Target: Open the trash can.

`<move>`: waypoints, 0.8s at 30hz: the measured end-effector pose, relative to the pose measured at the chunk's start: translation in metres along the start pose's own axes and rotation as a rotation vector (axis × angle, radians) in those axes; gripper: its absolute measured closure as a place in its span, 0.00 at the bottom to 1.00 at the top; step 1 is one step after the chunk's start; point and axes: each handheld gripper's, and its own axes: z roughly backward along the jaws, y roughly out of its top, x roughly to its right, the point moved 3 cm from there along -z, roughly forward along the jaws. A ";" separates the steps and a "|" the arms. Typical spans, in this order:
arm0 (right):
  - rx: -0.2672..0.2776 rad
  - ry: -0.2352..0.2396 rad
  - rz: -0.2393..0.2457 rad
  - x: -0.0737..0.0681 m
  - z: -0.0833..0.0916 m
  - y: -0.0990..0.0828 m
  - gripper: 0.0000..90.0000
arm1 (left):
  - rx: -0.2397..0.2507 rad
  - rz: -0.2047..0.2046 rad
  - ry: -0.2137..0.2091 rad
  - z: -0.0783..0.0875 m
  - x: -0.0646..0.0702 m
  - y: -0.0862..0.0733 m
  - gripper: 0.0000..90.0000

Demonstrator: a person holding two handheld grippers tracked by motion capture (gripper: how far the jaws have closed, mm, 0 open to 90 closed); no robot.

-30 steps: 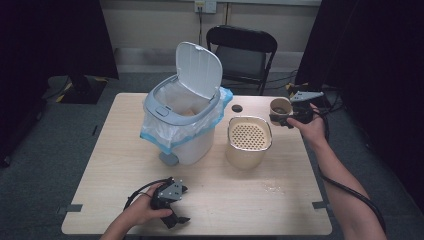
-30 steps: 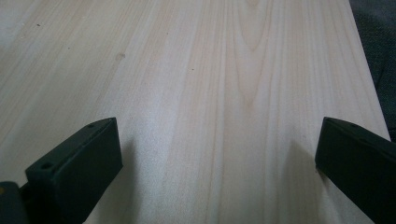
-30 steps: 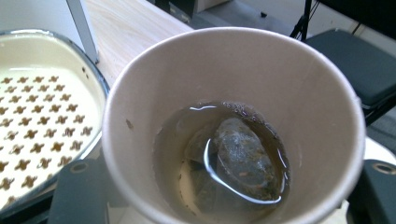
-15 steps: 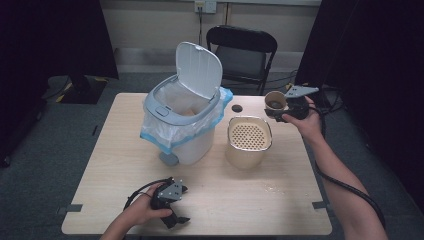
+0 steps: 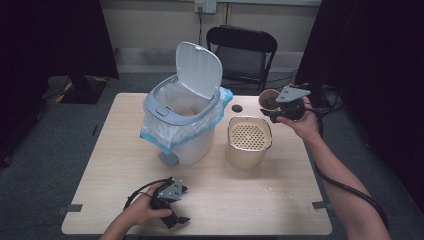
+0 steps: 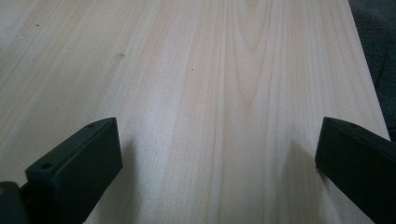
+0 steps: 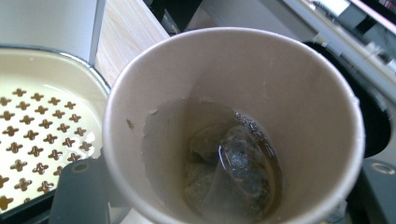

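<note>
Now the right gripper, fingers pinching a paper cup of wet tea bags, should tip it over the strainer just beside; the left gripper rests on the bench, fingers spread.

The paper cup is pale tan, open-topped and tilted, held above the table's far right part, just beyond the cream strainer bin with its cross-shaped holes. In the cup's bottom sits a wet tea bag, apparently in a little dark liquid.

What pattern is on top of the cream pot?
The round cream strainer pot has rows of little cross-shaped holes across its top, clearest in the right gripper view.
</note>
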 end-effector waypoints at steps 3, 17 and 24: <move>-0.006 -0.022 0.071 -0.006 0.002 0.005 0.31 | -0.001 0.001 -0.001 0.000 0.000 0.000 0.00; -0.162 -0.164 0.538 -0.039 0.007 0.016 0.32 | -0.004 -0.001 0.001 0.000 0.000 0.000 0.00; -0.238 -0.257 0.822 -0.051 0.006 0.017 0.32 | -0.004 0.000 -0.001 0.000 0.000 0.000 0.00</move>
